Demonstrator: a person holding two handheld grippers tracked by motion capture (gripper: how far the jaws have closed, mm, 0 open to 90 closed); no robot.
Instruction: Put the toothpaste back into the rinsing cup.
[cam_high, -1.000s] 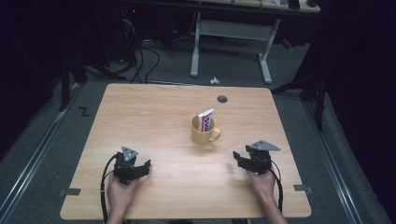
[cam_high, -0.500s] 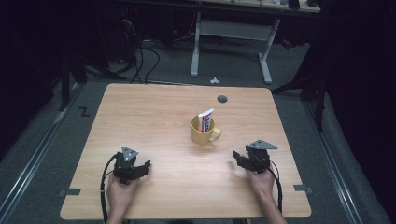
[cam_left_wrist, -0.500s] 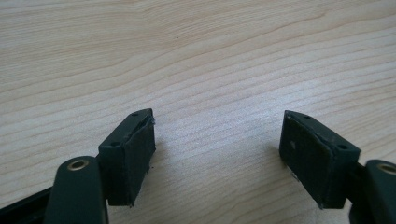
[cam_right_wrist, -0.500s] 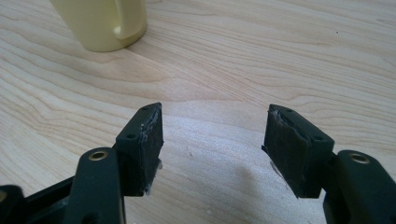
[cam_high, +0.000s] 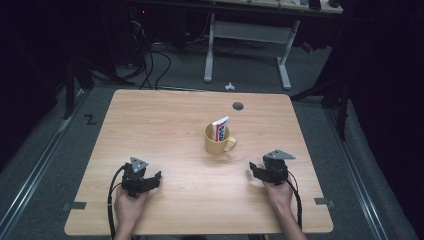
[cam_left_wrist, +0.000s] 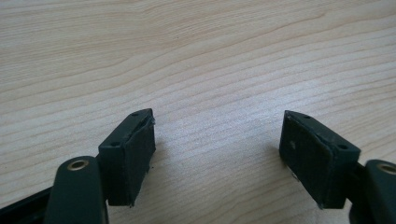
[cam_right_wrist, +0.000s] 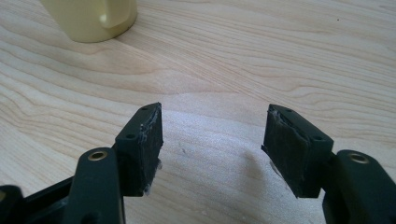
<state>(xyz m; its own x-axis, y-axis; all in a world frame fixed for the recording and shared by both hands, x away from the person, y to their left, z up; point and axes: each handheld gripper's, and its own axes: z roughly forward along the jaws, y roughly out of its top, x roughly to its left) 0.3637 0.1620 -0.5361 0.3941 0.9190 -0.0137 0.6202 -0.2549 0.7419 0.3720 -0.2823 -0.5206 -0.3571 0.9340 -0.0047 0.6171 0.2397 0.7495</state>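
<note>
On the table (cam_high: 165, 130), both grippers and the mug (cam_high: 217, 140) stay unmoved

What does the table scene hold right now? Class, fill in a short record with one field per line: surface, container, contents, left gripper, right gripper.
surface: wooden table, round hole near its far edge
container: yellow mug, upright near the middle, handle toward the right
contents: toothpaste tube standing in the mug, leaning, top sticking out
left gripper: jaws open, nothing between them, near the front left of the table
right gripper: jaws open, nothing between them, pointing toward the mug, apart from it
</note>
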